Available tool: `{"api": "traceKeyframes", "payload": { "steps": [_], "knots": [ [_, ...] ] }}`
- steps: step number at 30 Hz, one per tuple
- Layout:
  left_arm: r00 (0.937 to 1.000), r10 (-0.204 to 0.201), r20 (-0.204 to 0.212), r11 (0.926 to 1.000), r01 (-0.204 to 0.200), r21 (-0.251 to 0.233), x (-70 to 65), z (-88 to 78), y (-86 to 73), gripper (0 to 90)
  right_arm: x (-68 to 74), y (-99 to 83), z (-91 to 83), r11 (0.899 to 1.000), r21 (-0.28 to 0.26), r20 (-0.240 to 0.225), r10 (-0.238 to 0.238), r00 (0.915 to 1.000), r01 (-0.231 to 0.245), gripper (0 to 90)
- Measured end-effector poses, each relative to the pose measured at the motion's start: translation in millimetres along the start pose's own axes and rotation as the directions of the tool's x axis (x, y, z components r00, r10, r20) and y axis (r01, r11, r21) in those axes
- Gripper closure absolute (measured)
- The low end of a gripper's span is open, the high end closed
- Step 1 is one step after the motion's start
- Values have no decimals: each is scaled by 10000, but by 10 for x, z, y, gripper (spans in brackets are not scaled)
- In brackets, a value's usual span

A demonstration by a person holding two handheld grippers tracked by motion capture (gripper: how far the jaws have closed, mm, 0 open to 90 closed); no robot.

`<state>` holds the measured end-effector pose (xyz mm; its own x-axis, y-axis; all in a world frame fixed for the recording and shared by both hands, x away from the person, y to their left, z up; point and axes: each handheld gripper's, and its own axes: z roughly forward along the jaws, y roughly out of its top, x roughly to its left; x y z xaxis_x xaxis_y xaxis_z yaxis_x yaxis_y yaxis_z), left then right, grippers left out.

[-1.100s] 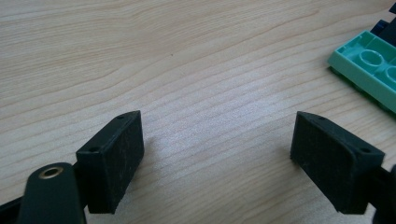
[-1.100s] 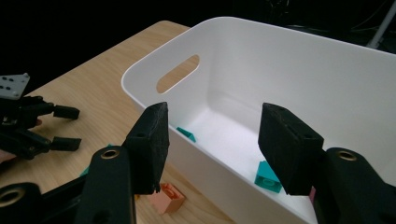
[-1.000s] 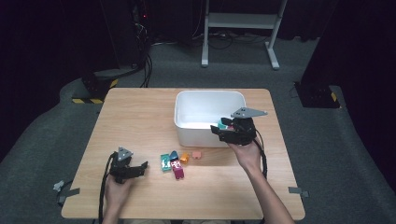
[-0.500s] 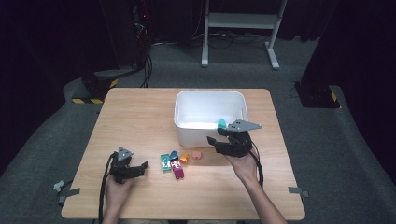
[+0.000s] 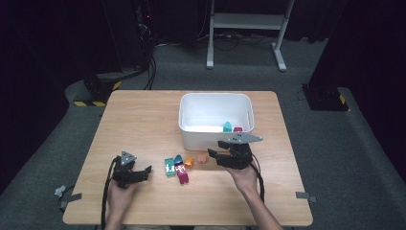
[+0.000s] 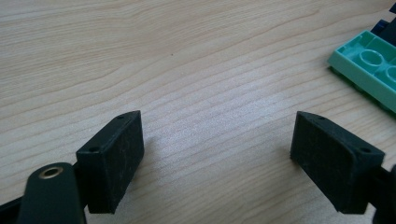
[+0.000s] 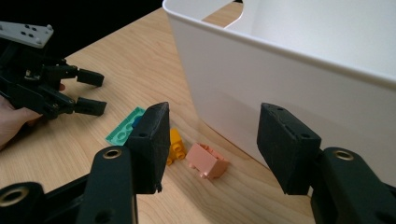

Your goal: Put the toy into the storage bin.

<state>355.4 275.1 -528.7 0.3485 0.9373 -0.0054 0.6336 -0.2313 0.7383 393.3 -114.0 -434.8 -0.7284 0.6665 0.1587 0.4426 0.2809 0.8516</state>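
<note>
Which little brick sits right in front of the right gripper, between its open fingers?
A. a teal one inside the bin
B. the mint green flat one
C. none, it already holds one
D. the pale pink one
D: in the right gripper view the pale pink brick lies on the table beside the white bin, framed by the right gripper.

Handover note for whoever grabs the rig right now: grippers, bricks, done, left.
Right gripper: open, empty, jaws have just been closing a little, aimed at the pink brick beside the white bin.
Left gripper: open, empty, low over bare table, left of the bricks.
Done: teal brick and a dark pink brick lie in the bin.
Left: pink brick, orange brick, mint green plate, blue piece and magenta brick on the table.
</note>
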Motion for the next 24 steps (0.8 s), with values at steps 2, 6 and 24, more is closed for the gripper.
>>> {"api": "traceKeyframes", "payload": {
  "steps": [2,6,24],
  "knots": [
    [10000,0,1,10000,0,3,0,0,0,174,3,-13,12,10000,-2,20,2,10000,-2,444],
    [10000,-2,1,10000,2,3,0,0,0,174,23,-84,83,10000,18,111,88,9999,-88,443],
    [10000,-15,-8,10000,15,2,-1,0,0,174,90,-295,357,9979,648,299,-26,9995,6,438]
  ]
}}
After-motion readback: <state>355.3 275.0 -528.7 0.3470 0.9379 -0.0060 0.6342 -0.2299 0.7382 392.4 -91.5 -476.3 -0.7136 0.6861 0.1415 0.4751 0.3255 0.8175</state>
